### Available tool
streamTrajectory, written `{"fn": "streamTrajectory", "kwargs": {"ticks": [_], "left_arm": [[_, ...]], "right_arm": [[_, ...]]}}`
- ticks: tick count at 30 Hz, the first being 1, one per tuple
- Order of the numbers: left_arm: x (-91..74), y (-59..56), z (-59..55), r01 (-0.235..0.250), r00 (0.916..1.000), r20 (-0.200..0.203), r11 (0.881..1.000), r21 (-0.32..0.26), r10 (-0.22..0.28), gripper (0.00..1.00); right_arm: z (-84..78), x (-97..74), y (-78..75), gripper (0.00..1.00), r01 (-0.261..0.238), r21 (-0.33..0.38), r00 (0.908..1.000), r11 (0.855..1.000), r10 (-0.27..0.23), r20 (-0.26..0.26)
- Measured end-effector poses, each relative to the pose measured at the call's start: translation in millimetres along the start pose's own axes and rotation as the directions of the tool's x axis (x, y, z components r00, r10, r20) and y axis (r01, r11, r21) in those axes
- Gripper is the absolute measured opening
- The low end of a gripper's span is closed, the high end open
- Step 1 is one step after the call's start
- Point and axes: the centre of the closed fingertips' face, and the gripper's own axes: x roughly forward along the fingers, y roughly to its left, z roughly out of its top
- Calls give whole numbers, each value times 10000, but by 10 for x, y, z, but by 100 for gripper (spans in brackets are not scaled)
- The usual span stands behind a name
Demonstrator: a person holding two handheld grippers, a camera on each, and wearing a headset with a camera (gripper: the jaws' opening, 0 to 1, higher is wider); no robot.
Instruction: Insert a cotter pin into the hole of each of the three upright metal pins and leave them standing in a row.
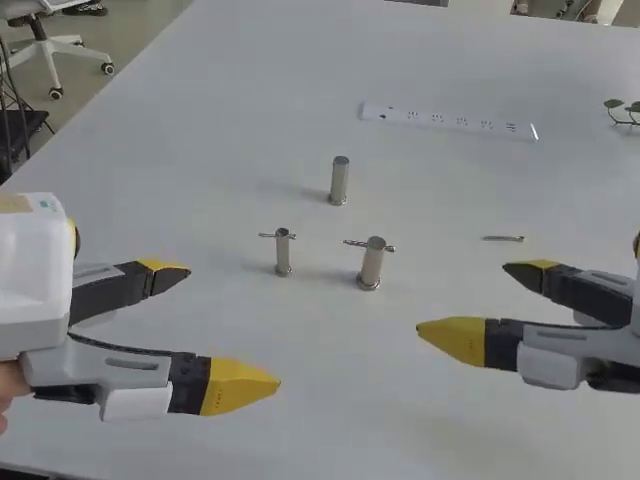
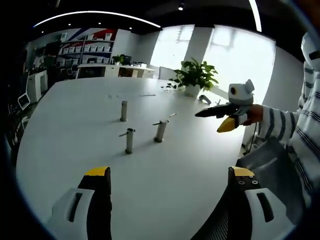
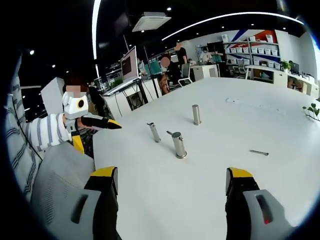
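Note:
Three upright metal pins stand on the white table (image 1: pixel 200 150). The back pin (image 1: pixel 339 180) is bare. Cotter pins run through the tops of the front-left pin (image 1: pixel 283 250) and the front-right pin (image 1: pixel 372 262). A loose cotter pin (image 1: pixel 503 238) lies flat to their right, also in the right gripper view (image 3: pixel 259 152). My left gripper (image 1: pixel 225 325) hovers open at the near left, nothing between its fingers. At the near right my right gripper (image 1: pixel 468 298) is open and empty too. Both are short of the pins, as seen in the left gripper view (image 2: pixel 129 141).
A white power strip (image 1: pixel 447 120) lies beyond the pins. An office chair (image 1: pixel 50 45) stands off the table's far left corner. A small dark object (image 1: pixel 622 108) sits at the right edge. A potted plant (image 2: pixel 195 77) stands at the table's far end.

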Motion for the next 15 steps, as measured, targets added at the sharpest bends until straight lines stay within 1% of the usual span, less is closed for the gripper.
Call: {"fn": "streamTrajectory", "kwargs": {"ticks": [2,4,6,7,9,10,12,13,15], "left_arm": [[-10,7,19,-18,10000,40,10000,-13,18,96],[-22,12,44,-42,9999,112,10000,2,42,96],[-34,15,64,-65,9998,191,10000,-5,65,96],[-37,17,71,-79,9997,222,10000,-2,79,96],[-37,22,84,-92,9996,272,10000,9,91,96],[-34,26,89,-101,9996,273,9999,12,100,96],[-16,36,113,-105,9996,244,9999,5,105,96],[-5,39,136,-90,9996,260,10000,22,90,96],[10,36,180,-49,9995,318,9999,107,46,96]], "right_arm": [[-79,5,16,93,81,87,9997,9999,-79,-248],[-113,-3,43,98,149,219,9993,9996,-142,-347],[-141,-13,60,98,190,356,9988,9992,-173,-466],[-145,-16,65,98,253,328,9986,9991,-237,-469],[-175,-26,37,98,499,215,9964,9985,-483,-695],[-182,-28,32,98,529,192,9960,9984,-513,-736],[-177,-33,34,98,536,291,9964,9981,-516,-670],[-168,-36,40,98,540,428,9969,9976,-514,-590],[-158,-50,44,98,564,485,9972,9972,-539,-522]]}}
